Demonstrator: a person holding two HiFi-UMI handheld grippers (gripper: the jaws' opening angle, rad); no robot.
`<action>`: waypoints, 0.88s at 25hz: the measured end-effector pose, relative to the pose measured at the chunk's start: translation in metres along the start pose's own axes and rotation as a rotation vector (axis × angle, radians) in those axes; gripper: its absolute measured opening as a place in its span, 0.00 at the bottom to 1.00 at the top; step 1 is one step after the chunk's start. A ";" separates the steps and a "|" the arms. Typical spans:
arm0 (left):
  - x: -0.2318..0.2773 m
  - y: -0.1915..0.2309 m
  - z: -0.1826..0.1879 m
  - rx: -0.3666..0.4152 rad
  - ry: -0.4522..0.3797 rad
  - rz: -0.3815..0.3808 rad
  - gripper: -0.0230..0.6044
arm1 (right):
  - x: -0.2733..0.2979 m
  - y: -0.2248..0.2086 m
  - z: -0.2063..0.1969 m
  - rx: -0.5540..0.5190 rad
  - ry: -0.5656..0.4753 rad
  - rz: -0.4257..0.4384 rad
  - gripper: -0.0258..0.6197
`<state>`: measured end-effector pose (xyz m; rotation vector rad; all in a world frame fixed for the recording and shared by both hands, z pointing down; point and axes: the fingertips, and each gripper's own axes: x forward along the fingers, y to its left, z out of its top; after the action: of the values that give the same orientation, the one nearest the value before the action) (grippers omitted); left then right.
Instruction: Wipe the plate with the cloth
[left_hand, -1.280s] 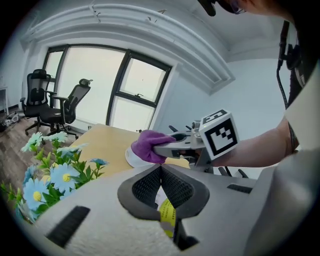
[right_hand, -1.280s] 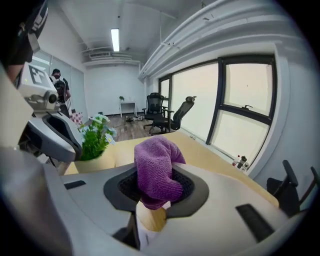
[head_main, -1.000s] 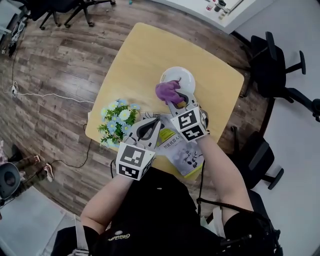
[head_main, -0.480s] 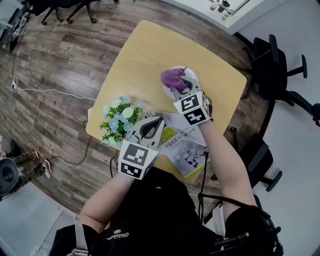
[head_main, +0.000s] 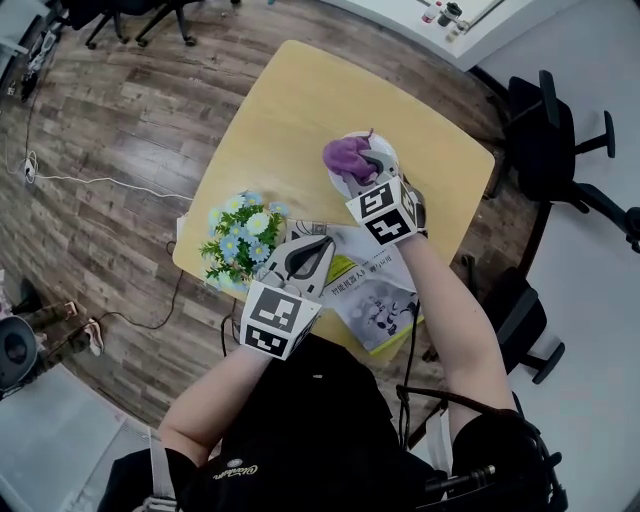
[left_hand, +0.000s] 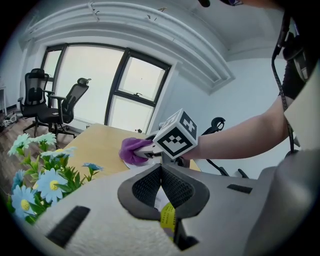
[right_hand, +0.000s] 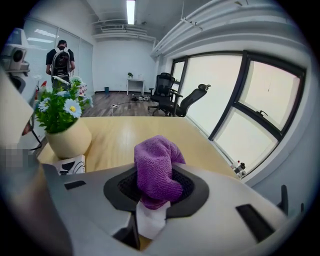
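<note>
A white plate (head_main: 384, 151) sits on the far side of the yellow table (head_main: 290, 110). My right gripper (head_main: 362, 166) is shut on a bunched purple cloth (head_main: 346, 155) and holds it down on the plate. In the right gripper view the cloth (right_hand: 155, 169) fills the gap between the jaws of that gripper (right_hand: 155, 176), with a strip of white plate (right_hand: 149, 222) below. My left gripper (head_main: 317, 244) hovers over the near part of the table, shut with nothing in it. In the left gripper view its pads (left_hand: 150, 186) meet, and the cloth (left_hand: 131, 149) shows beyond.
A pot of blue and white flowers (head_main: 239, 240) stands at the table's near left, close to my left gripper. A printed booklet (head_main: 372, 293) lies at the near edge. Office chairs (head_main: 550, 130) stand to the right of the table.
The right gripper has carried the cloth farther up onto the plate, mostly in the first half second. The left gripper has hardly moved.
</note>
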<state>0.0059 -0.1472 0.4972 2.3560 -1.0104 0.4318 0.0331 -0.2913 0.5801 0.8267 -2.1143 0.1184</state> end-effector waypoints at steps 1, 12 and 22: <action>0.001 0.000 -0.001 -0.004 0.002 -0.002 0.05 | -0.004 0.007 0.000 0.001 -0.008 0.019 0.18; 0.004 -0.006 -0.007 -0.003 0.015 -0.025 0.05 | -0.016 0.034 -0.016 -0.044 -0.001 0.077 0.18; -0.001 -0.004 -0.011 -0.005 0.014 -0.013 0.05 | -0.001 -0.048 -0.013 0.044 0.008 -0.100 0.18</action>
<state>0.0071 -0.1375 0.5041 2.3510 -0.9880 0.4396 0.0709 -0.3235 0.5778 0.9549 -2.0652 0.1147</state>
